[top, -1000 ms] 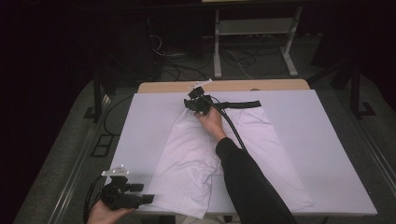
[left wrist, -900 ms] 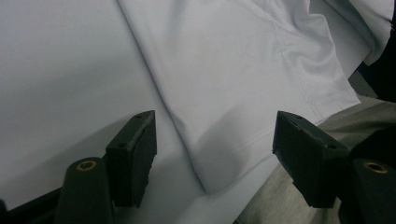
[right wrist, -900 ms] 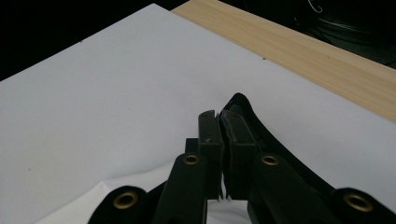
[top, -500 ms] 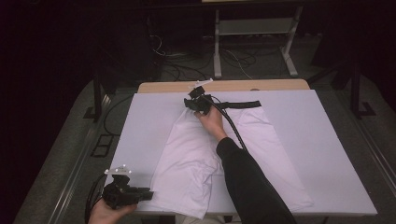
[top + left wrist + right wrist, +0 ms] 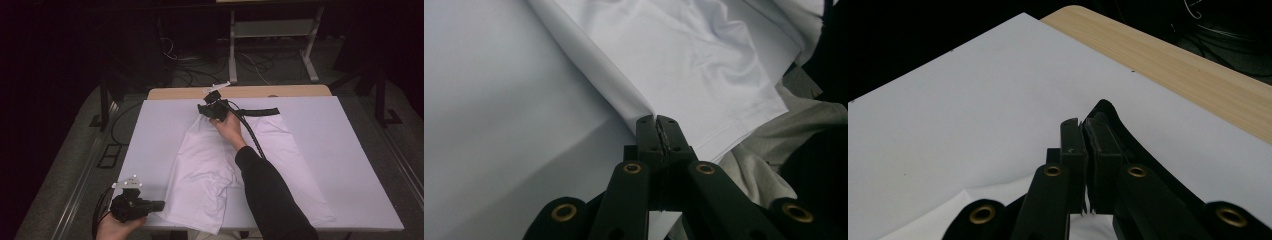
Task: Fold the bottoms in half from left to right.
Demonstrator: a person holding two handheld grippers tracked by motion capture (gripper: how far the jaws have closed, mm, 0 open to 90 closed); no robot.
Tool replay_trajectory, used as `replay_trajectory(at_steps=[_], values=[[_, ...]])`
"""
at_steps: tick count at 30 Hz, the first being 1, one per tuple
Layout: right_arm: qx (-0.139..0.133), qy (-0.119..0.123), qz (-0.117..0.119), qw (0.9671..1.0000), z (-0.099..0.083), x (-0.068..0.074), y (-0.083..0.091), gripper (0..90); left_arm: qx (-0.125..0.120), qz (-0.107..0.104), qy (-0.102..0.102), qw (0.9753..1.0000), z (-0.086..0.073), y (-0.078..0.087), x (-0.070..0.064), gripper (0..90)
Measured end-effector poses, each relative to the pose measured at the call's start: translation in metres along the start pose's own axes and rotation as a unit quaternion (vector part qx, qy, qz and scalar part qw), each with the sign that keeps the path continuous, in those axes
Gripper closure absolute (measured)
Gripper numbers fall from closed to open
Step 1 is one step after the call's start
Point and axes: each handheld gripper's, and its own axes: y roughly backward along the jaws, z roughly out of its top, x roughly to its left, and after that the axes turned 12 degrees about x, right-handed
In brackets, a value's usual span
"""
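Note:
A white garment (image 5: pixel 210 170) with a black waistband (image 5: pixel 260 112) lies spread on the white-covered table (image 5: pixel 340 150). At the far end, my right gripper (image 5: pixel 201 109) is shut on the waistband's left end; in the right gripper view the jaws (image 5: pixel 1082 127) pinch the black band (image 5: pixel 1105 112). My left gripper (image 5: pixel 161 204) is at the table's near left corner, shut on the hem of the garment's left leg. The left gripper view has its jaws (image 5: pixel 658 122) closed on a fold of the white fabric (image 5: pixel 684 60).
A strip of bare wooden tabletop (image 5: pixel 280 91) runs along the far edge. The right forearm in a dark sleeve (image 5: pixel 270 195) lies across the garment. Grey cloth (image 5: pixel 764 145) hangs past the near edge. Cables and a stand (image 5: pixel 270 45) are on the dark floor behind.
The left gripper has turned very slightly at the near corner. The right gripper and the garment have stayed put.

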Motion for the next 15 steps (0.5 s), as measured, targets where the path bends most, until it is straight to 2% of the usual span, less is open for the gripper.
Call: replay_trajectory(at_steps=[6, 9, 15], values=[[0.002, 0.006, 0.001, 1.0000, 0.002, -0.003, 0.008, 86.1, -0.005, -0.002, -0.021, 0.9998, 0.007, -0.001, -0.010, 88.5], [0.005, 0.007, -0.003, 1.0000, 0.002, -0.005, 0.012, 86.1, 0.007, 0.015, -0.040, 0.9991, 0.011, -0.003, -0.016, 88.5], [0.003, -0.004, -0.008, 1.0000, 0.001, -0.018, 0.023, 86.1, 0.009, -0.005, -0.066, 0.9977, 0.021, -0.008, -0.027, 88.7]])
